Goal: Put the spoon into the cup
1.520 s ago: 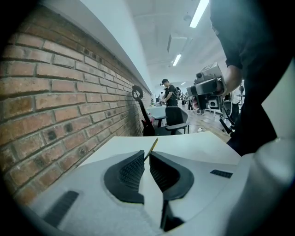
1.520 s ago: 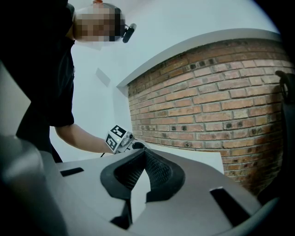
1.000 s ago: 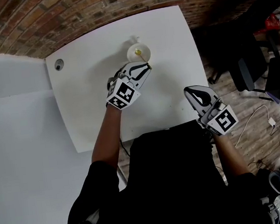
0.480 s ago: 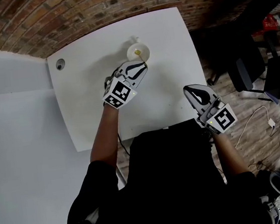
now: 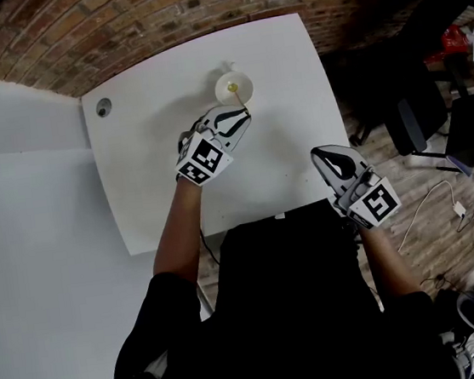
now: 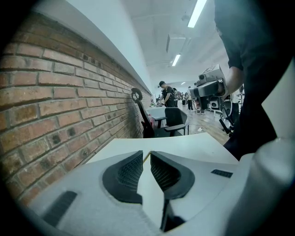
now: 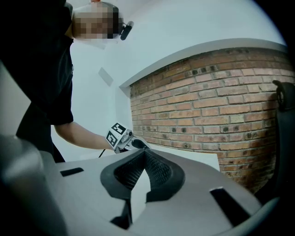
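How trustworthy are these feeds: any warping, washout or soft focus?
Head view: fisheye bows the table edges, and the pale cup nearly washes into it. Left gripper view: black corners, ceiling lights glare, the left tongs look soft up close. Right gripper view: black corners too, brick wall sharp.

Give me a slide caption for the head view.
Overhead, the left gripper holds a yellow spoon at the white cup on the table; right gripper hangs shut nearby.
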`<action>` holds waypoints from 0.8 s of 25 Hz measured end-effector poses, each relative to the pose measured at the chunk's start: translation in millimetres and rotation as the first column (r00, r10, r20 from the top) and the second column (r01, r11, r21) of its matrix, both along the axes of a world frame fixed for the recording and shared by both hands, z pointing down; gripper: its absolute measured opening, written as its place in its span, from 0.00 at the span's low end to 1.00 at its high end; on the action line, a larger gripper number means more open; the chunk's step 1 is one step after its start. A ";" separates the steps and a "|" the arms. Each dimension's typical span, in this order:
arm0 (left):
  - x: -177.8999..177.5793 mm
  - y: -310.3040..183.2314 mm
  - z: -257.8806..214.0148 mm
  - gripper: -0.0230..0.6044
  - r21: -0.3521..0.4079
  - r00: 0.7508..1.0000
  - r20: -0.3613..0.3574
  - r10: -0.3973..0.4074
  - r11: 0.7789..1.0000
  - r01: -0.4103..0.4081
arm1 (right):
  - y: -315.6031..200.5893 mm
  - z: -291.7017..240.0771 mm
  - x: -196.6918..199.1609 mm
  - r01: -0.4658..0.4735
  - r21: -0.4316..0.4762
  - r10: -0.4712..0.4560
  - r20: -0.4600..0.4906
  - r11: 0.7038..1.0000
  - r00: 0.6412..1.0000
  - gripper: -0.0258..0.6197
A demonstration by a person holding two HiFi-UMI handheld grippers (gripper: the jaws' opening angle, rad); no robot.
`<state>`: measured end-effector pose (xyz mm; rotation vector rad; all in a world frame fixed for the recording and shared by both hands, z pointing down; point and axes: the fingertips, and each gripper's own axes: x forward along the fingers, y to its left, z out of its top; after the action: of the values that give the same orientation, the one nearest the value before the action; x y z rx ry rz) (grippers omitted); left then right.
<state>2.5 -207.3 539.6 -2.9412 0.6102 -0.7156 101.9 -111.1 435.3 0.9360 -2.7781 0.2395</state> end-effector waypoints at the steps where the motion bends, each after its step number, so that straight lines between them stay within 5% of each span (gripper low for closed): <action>1: 0.2 1.2 -0.1 0.10 -0.001 1.000 0.000 0.001 1.000 -0.001 | 1.1 -0.4 0.2 -0.001 0.001 0.001 -0.001 1.000 1.000 0.05; 9: 3.7 16.7 -39.9 0.10 0.058 0.999 -0.034 0.039 0.998 -0.037 | -0.8 -15.9 11.9 -0.034 0.038 0.035 -0.013 0.999 0.999 0.05; 14: 1.1 37.0 -113.2 0.10 0.110 0.970 -0.239 0.038 0.994 -0.012 | -3.8 -51.8 18.3 -0.021 0.113 0.021 0.006 0.993 1.000 0.05; 20: -5.6 67.8 -163.2 0.07 0.056 0.890 -0.456 0.002 0.998 0.026 | 5.9 -90.9 31.2 -0.009 0.222 0.036 -0.119 0.975 0.992 0.05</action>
<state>-3.1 -139.5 376.4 -3.0563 0.6606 0.0123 133.1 -105.2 344.4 0.9959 -2.7209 -0.1234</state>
